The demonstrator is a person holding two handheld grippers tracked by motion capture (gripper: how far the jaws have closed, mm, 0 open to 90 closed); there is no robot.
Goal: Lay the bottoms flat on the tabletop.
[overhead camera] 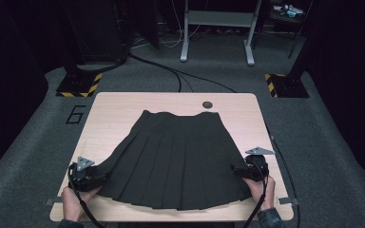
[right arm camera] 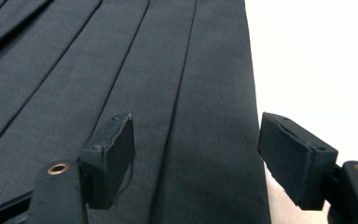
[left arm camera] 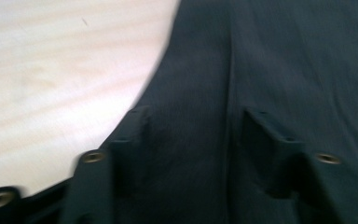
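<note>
A black pleated skirt (overhead camera: 176, 156) lies flat on the light wood table (overhead camera: 123, 109), waistband at the far side and hem toward me. My left gripper (overhead camera: 100, 179) sits at the skirt's near left corner. In the left gripper view its jaws (left arm camera: 198, 123) stand apart over the dark cloth (left arm camera: 284, 56), close to the curved side edge, with bare table (left arm camera: 51, 70) to the left. My right gripper (overhead camera: 235, 170) is at the near right corner. Its jaws (right arm camera: 196, 140) stand open and straddle the skirt's (right arm camera: 121, 60) outer pleat beside the bare table (right arm camera: 317, 56). Neither pair of pads presses the fabric.
A round dark cable hole (overhead camera: 207, 104) sits at the table's far edge. Beyond the table are grey carpet, a floor mark "6" (overhead camera: 76, 114), black cables (overhead camera: 171, 71), two yellow-and-black striped bases (overhead camera: 78, 85) (overhead camera: 285, 85) and a grey metal frame (overhead camera: 217, 28).
</note>
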